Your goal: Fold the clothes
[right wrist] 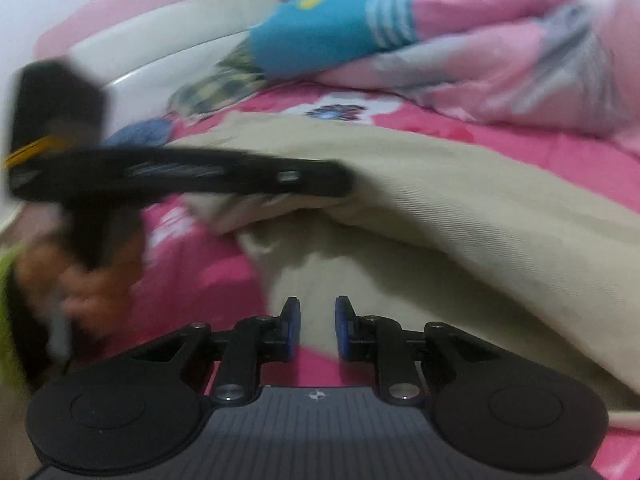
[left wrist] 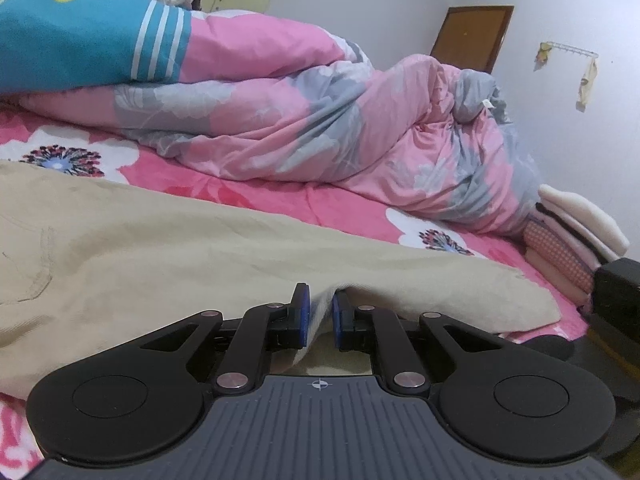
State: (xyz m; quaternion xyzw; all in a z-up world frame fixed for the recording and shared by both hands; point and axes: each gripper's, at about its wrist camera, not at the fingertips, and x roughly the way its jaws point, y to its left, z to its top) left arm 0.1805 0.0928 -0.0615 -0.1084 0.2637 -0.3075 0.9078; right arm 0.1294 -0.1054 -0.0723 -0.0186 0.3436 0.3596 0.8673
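The beige garment (left wrist: 168, 240) lies spread across the bed's pink floral sheet (left wrist: 248, 188), and a fold of its near edge is pinched between the almost-closed jaws of the left gripper (left wrist: 320, 308); the right gripper (right wrist: 318, 320) sits just short of the garment's lifted hem, jaws a little apart with only sheet showing between them. Behind the garment lie a rumpled pink-and-grey duvet (left wrist: 320, 128), a blue pillow with white stripes (left wrist: 80, 48) and a stack of folded linens (left wrist: 568, 240) at the bed's far corner. No writing is legible, and the right view is blurred.
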